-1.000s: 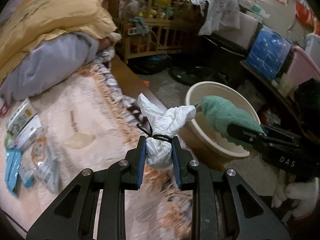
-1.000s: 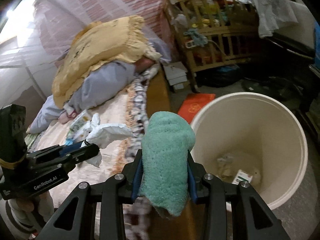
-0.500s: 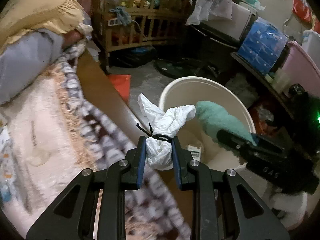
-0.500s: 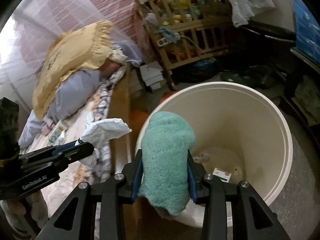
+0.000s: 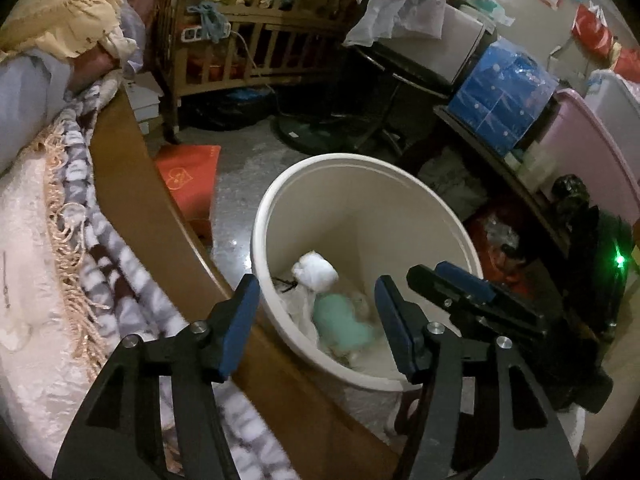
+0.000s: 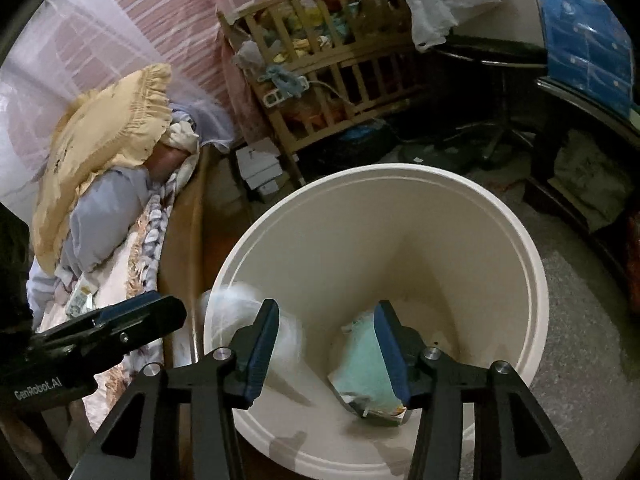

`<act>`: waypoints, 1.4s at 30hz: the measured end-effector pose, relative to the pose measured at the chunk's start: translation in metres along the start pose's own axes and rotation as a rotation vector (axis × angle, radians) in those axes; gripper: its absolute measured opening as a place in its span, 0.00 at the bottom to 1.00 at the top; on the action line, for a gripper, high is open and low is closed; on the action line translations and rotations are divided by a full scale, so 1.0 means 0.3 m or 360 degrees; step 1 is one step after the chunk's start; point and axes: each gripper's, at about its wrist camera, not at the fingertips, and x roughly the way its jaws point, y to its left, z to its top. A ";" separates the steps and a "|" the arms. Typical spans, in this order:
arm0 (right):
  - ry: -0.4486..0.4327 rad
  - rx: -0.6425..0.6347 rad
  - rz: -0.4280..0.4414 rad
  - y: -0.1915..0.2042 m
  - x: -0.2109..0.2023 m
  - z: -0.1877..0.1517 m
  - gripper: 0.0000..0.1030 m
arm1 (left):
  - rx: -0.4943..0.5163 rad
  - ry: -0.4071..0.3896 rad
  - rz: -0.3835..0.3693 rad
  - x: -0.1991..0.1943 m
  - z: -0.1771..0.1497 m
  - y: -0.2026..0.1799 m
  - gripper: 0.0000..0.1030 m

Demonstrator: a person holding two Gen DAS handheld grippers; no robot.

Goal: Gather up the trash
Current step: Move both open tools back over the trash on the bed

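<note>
A: Where has the trash gone?

B: Into the cream bucket (image 5: pixel 362 184). In the left wrist view the tied white bundle (image 5: pixel 314 276) sits low in the centre of the frame, down in the bucket, and the green cloth (image 5: pixel 344 326) lies just beneath it, touching it. Both look a little smeared, so I judge they are only now settling.

A: And in the other view?

B: The green cloth (image 6: pixel 362 364) shows in the lower centre, on the bucket's bottom next to a small printed packet (image 6: pixel 378 410). The white bundle (image 6: pixel 256 316) is a blur at the lower left, by the rim (image 6: pixel 536 264), so its exact spot is hard to tell there.

A: The tools?

B: The left tool (image 5: pixel 316 326) stands spread, with nothing between its blue pads; its jaws have just been opening. The right tool (image 6: pixel 326 350) is spread as well and pinches nothing; its jaws too have just been opening. The cloth is seen past one pad, down in the bucket.

A: Why hold both there?

B: Both point down over the bucket's mouth, side by side, so whatever they let go falls inside rather than on the floor (image 5: pixel 244 160). The bucket stands right against the wooden bed edge (image 5: pixel 144 216), at the left of the frame, which keeps the reach from the bed short.

A: Anything left?

B: On the bed, at the left edge of the right wrist view, some small packets (image 6: pixel 82 300) still lie on the cover. I would guess those come next.
</note>
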 end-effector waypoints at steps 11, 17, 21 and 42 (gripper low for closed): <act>0.0055 -0.0108 0.0053 0.103 0.004 -0.039 0.48 | 0.0056 -0.0063 0.0268 -0.140 -0.073 0.074 0.57; 0.0065 -0.0173 0.0120 0.208 -0.023 -0.059 0.55 | 0.0030 -0.0108 0.0375 -0.244 -0.126 0.155 0.57; 0.0076 -0.0241 0.0175 0.315 -0.039 -0.080 0.56 | -0.0011 -0.0140 0.0433 -0.319 -0.162 0.222 0.57; 0.0191 -0.0579 0.0435 0.844 -0.038 -0.209 0.62 | -0.0205 -0.0298 0.0702 -0.682 -0.375 0.568 0.57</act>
